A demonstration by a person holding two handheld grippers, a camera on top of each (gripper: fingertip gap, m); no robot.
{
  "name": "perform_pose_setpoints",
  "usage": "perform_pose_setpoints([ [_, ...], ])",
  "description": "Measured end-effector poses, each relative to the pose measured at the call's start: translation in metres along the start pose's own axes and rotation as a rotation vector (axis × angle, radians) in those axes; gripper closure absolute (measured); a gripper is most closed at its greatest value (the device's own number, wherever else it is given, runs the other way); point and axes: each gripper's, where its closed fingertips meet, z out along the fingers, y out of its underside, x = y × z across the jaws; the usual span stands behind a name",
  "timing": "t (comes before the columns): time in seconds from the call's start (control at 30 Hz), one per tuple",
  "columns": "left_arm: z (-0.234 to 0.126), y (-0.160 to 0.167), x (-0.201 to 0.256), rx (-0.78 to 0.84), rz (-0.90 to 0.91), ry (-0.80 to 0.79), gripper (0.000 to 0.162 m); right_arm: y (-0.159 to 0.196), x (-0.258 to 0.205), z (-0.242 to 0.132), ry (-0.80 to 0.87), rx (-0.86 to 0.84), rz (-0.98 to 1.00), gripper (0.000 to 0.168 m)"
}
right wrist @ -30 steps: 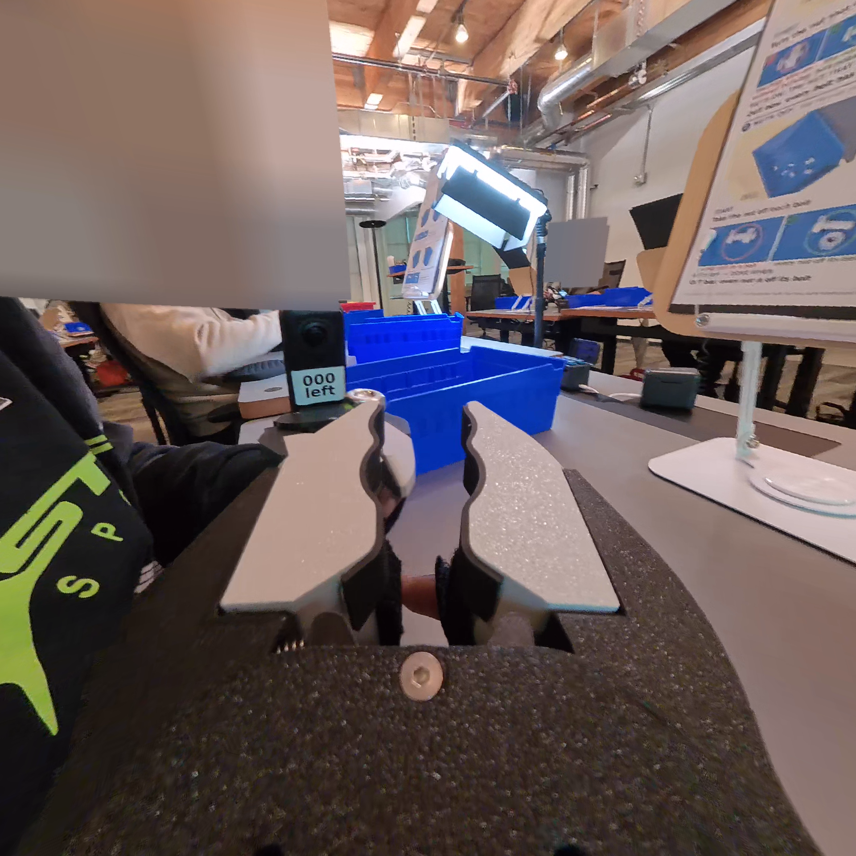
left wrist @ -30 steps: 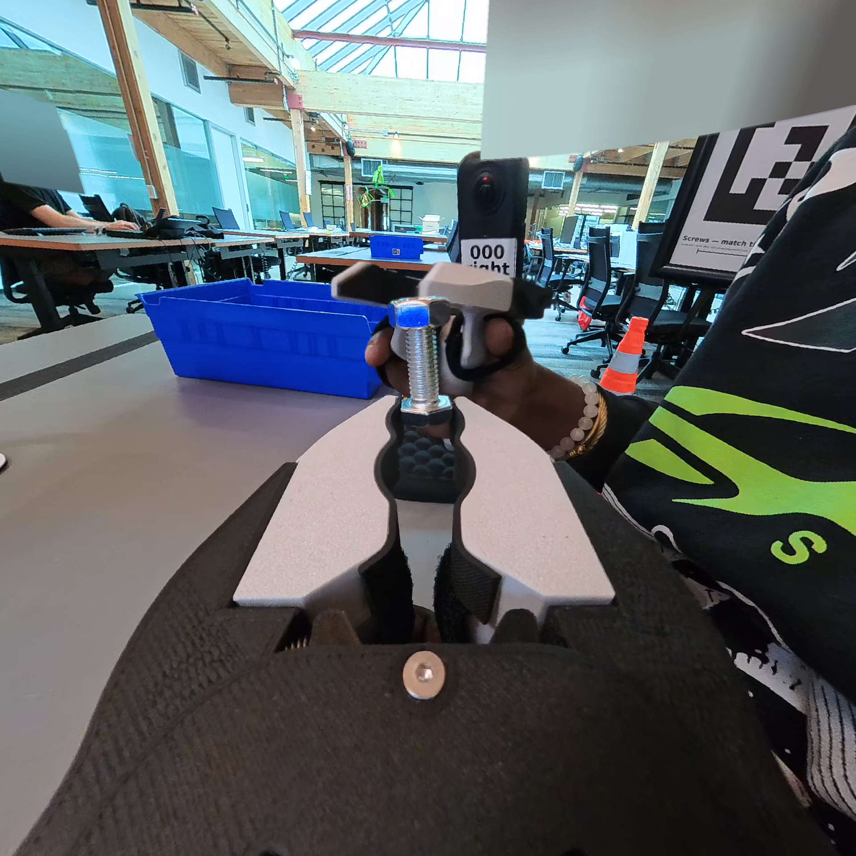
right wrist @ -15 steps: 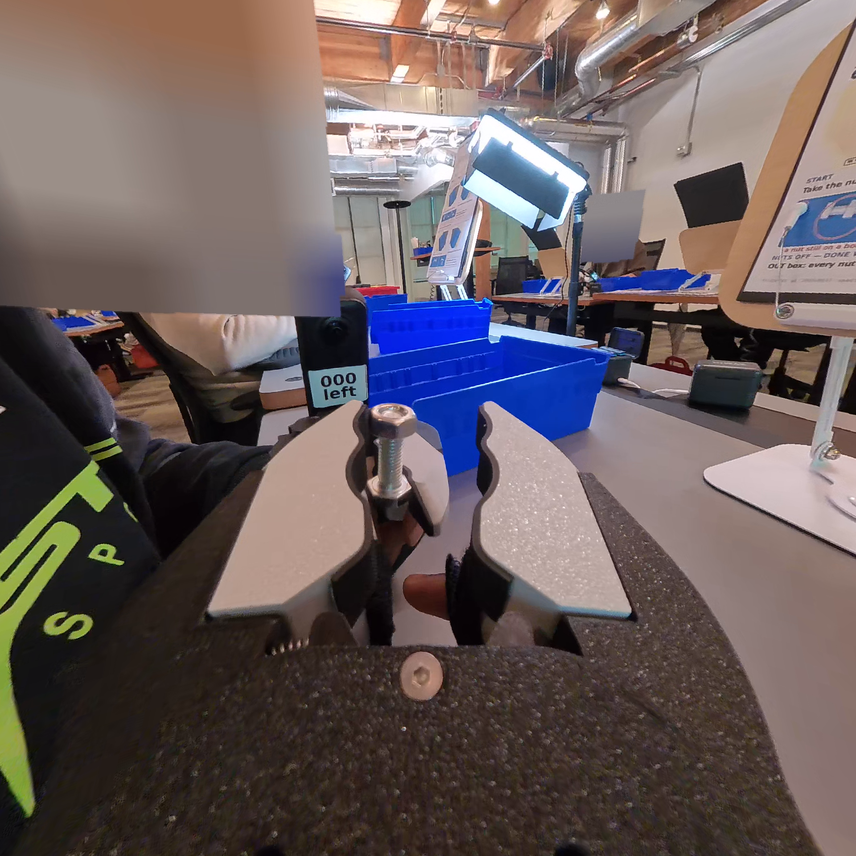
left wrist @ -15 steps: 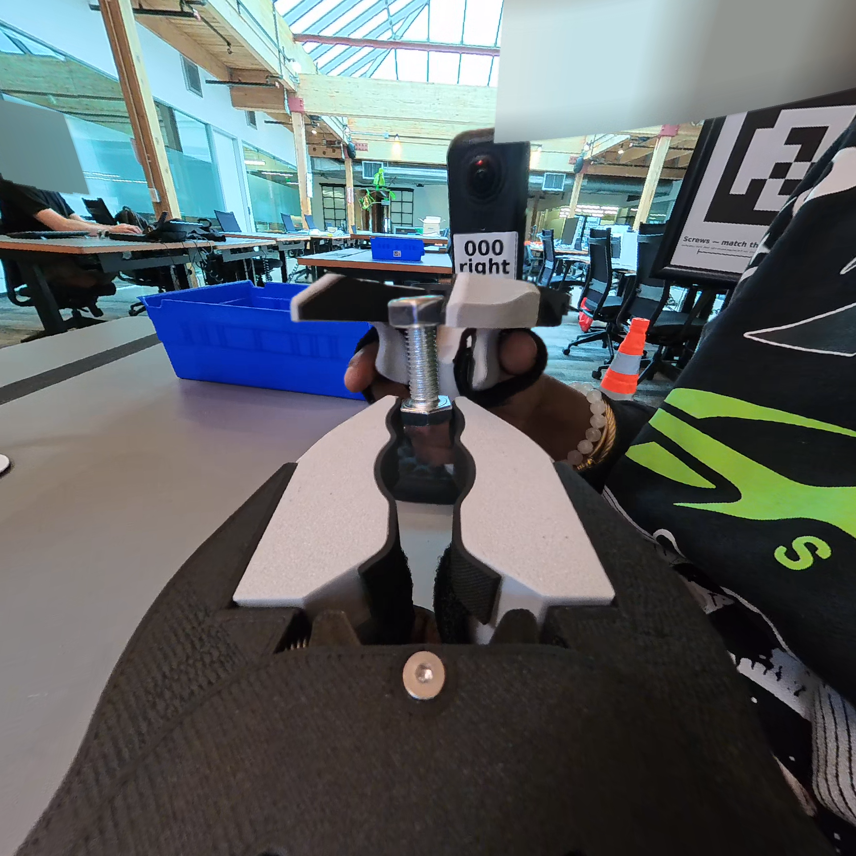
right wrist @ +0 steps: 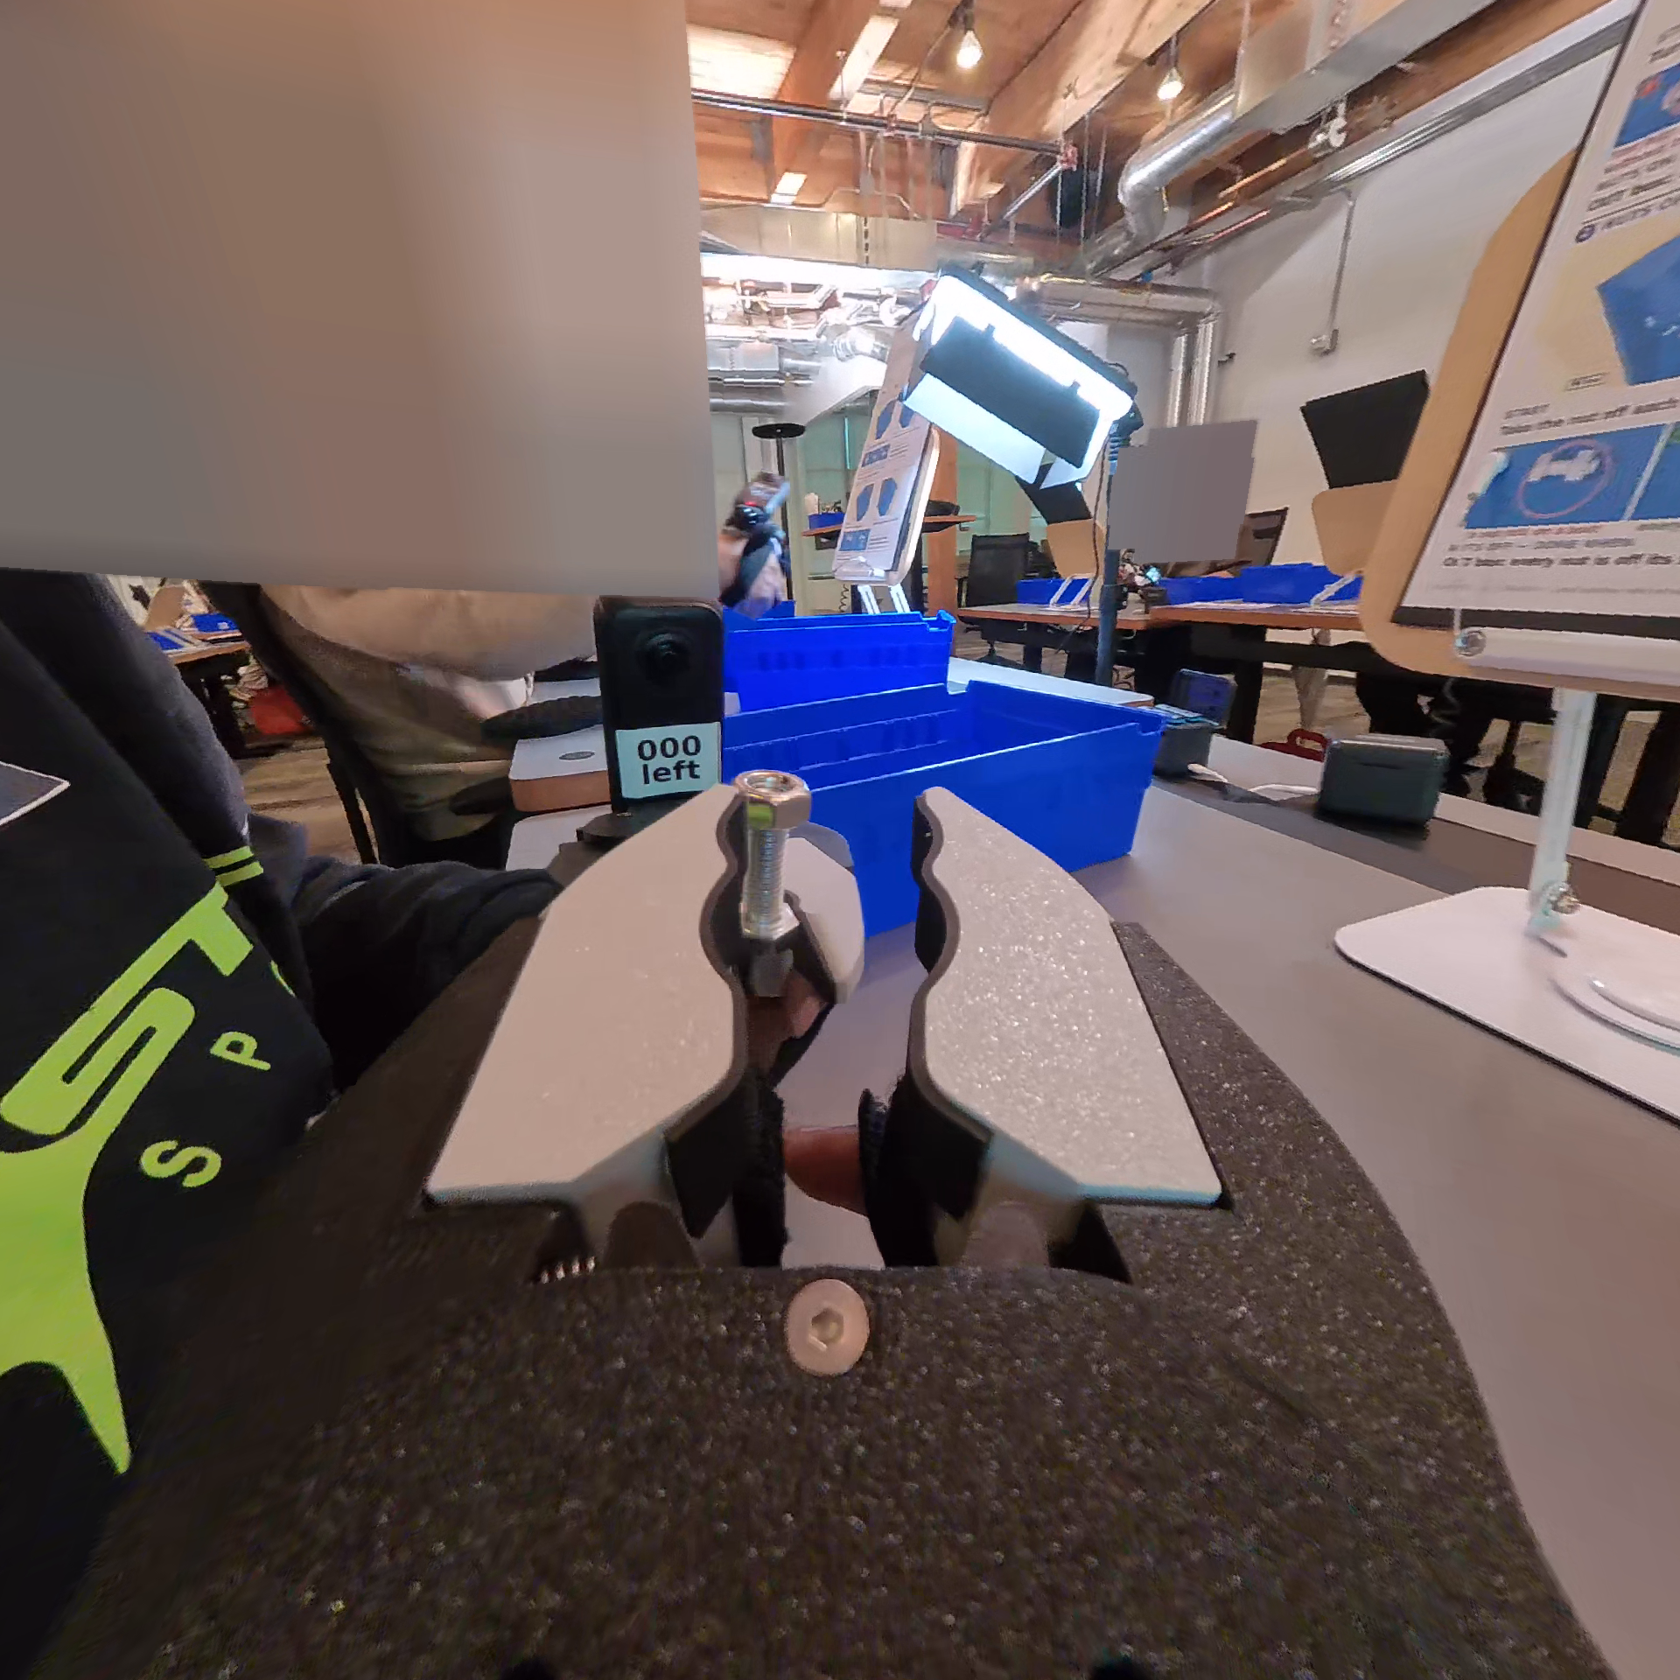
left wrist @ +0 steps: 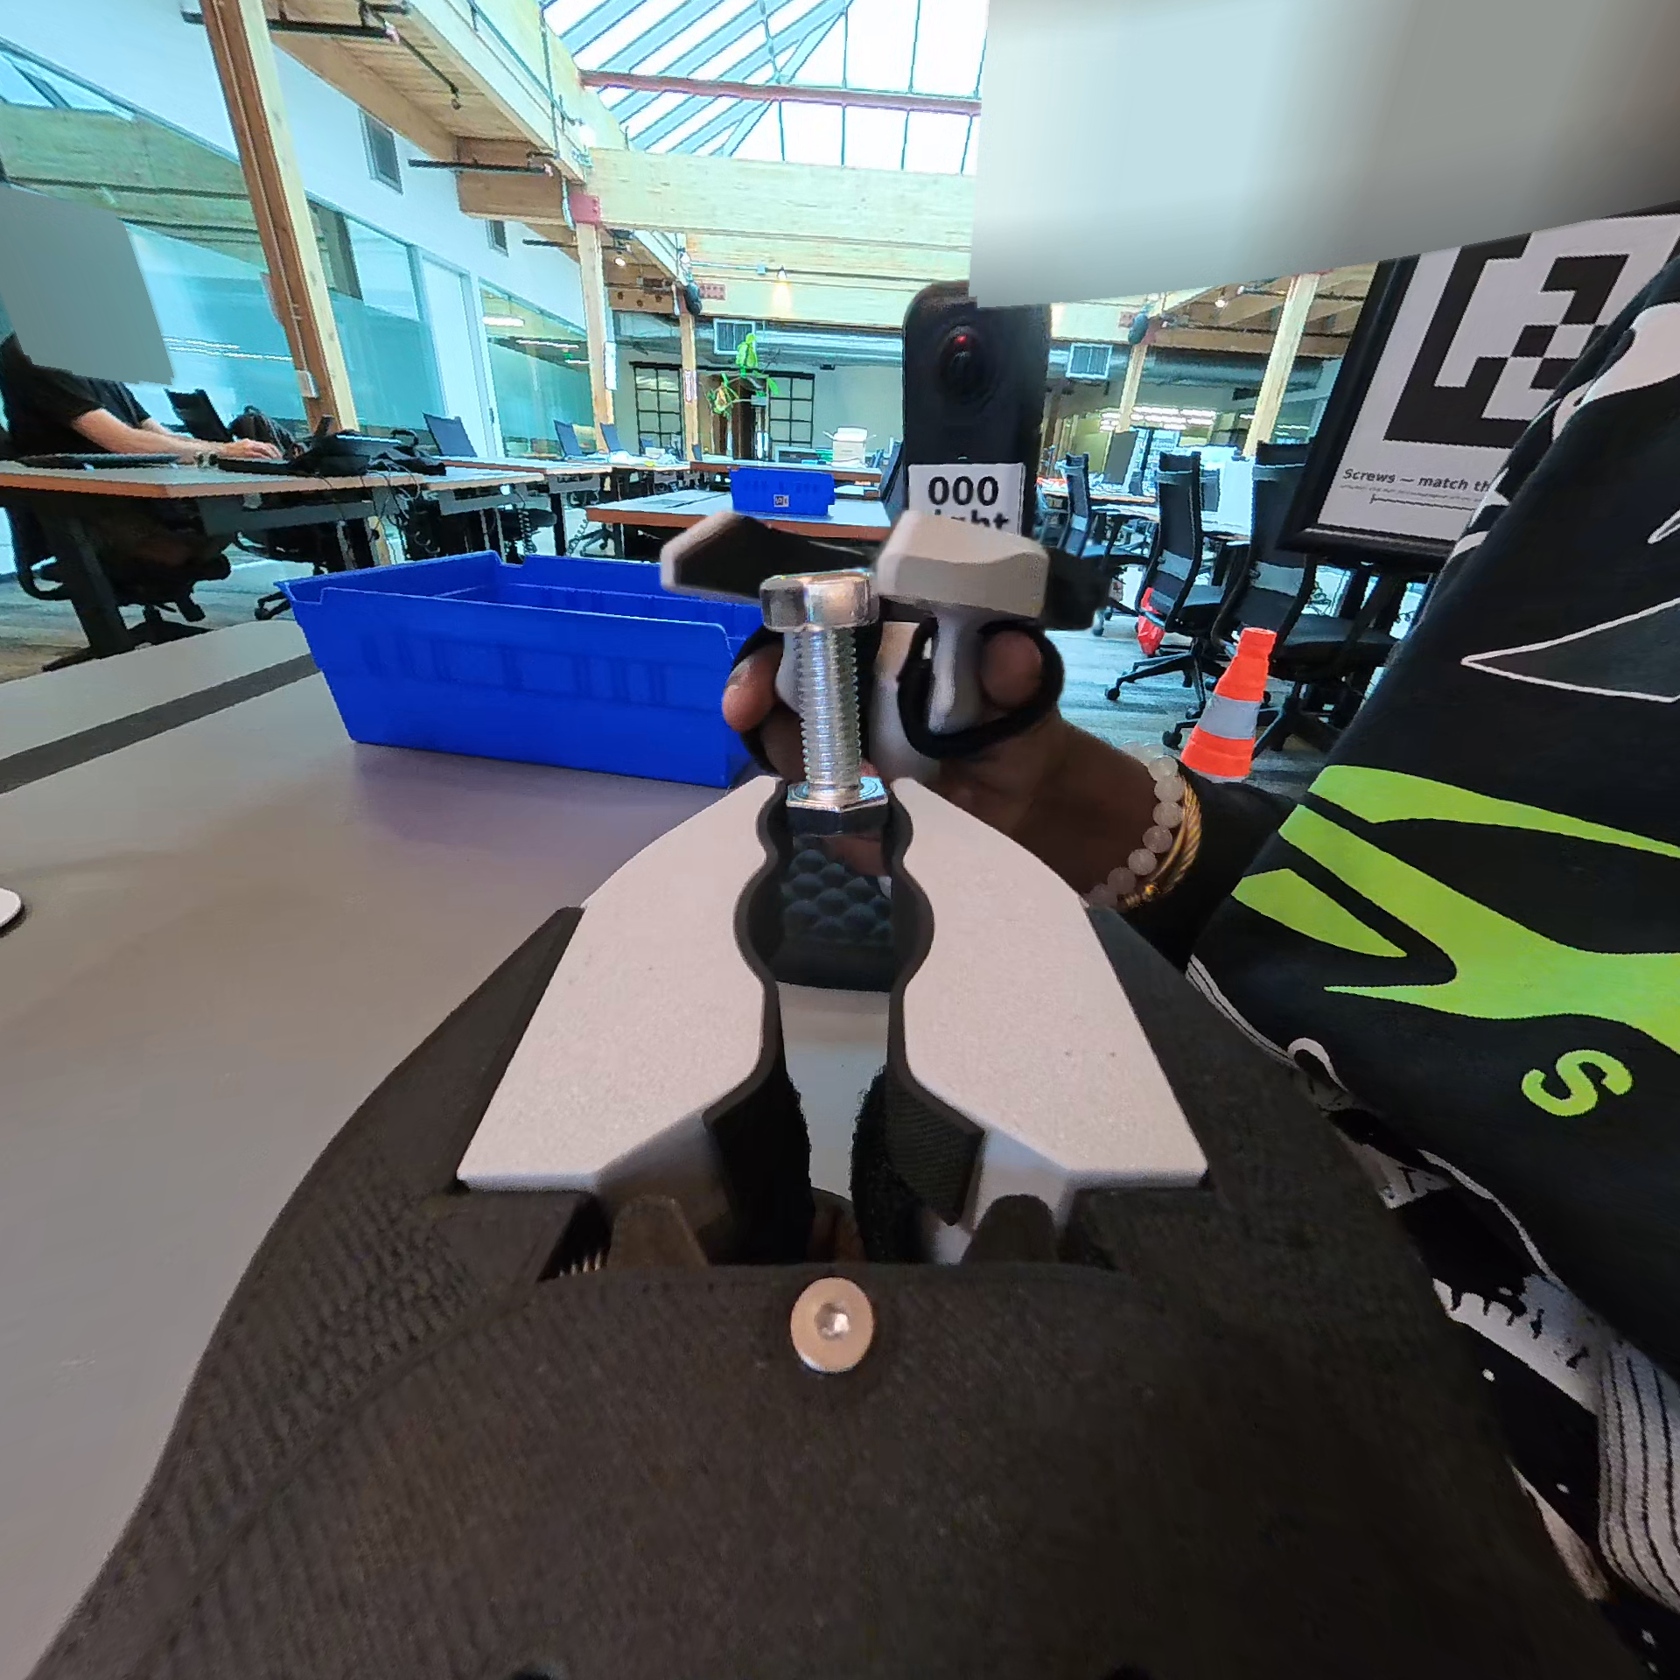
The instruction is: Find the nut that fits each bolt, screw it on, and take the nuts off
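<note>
The blue bin on the grey surface hides its contents. The left gripper has its jaws clamped on the nut; the bolt stands upright, head up. The right gripper has its jaws apart, holding nothing.

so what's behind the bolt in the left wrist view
Behind the upright bolt is the right hand-held gripper, open, and the hand holding it. The blue bin sits farther back; its contents are hidden.

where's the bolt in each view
Left wrist view: bolt stands upright at centre, head up, its nut pinched at the left claw tips.
Right wrist view: bolt left of centre, beside the open right claw.
Shared landmark: blue bin behind it.
</note>
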Motion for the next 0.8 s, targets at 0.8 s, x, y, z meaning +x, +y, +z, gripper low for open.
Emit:
perform_pose_setpoints([
  [0.8,-0.001,-0.001,0.000,0.005,0.001,-0.002,0.143,-0.005,0.003,-0.002,0.003,0.022,0.013,0.129],
])
